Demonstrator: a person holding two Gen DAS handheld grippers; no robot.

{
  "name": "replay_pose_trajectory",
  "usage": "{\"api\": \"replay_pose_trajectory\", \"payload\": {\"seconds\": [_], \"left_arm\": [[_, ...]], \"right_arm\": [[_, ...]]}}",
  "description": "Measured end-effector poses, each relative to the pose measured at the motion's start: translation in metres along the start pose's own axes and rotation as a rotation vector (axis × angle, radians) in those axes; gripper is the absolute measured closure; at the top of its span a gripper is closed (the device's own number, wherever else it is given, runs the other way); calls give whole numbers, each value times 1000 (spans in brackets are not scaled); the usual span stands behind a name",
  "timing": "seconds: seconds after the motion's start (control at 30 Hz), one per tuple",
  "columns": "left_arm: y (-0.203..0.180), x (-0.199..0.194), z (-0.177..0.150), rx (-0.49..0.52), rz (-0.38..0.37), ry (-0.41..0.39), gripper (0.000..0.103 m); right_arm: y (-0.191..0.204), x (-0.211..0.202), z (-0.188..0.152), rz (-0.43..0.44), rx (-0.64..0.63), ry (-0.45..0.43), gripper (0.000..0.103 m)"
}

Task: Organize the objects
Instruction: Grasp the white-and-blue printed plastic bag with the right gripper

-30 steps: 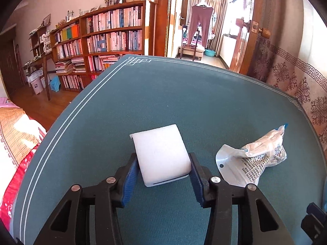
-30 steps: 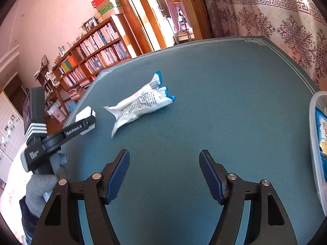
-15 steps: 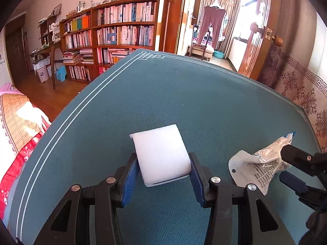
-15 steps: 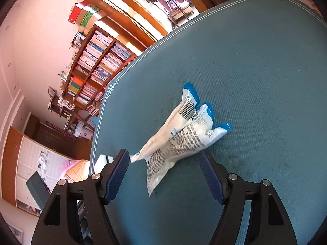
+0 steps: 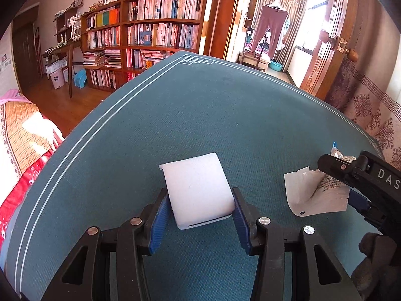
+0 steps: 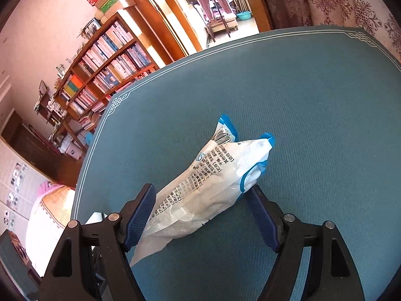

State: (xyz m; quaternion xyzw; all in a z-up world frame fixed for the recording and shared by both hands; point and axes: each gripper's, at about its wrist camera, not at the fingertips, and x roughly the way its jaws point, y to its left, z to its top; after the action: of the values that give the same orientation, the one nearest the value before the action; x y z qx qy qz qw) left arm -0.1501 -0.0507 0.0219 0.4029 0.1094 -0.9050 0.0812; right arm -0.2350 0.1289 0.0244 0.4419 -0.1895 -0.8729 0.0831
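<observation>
Bookshelves [image 5: 150, 32] and a doorway fill the room behind the teal-covered table [image 5: 225, 115] that we are working on. In our left gripper [image 5: 199, 214] we hold a white foam block [image 5: 198, 188], both blue pads pressed against its sides, just as it was a second ago; that hand has hardly shifted. What has changed is on the other side: our right gripper [image 6: 200, 213] has swept across the table from bare cloth to the plastic packet [image 6: 213, 178], which a second ago lay well ahead of it and now sits between its fingers. The jaws are opening wider as they straddle it; the left pad looks to be brushing the packet's side while the right pad stands clear, so nothing is clamped yet. Seen from the left wrist, that gripper now reaches in over the packet, just beside the block. We judge that the reach is done and the next step is to close on the packet; its loose, crinkly film may slip or bunch, so a grip on its fuller middle seems safer.
</observation>
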Motion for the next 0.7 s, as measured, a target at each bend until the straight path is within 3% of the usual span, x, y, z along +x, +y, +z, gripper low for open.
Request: {"api": "replay_pose_trajectory", "payload": {"seconds": [0.33,0.6,0.7], "left_arm": [[0,2,0,-3,4,6,52],[1,3,0,0,5,4,52],[0,3,0,6,10,2,52]], "right_arm": [[27,15,0,-44,-113,-28,28],[24,5,-12,-55,-152,-23,58],[18,-3,-19,-80,-172,-32,60]]}}
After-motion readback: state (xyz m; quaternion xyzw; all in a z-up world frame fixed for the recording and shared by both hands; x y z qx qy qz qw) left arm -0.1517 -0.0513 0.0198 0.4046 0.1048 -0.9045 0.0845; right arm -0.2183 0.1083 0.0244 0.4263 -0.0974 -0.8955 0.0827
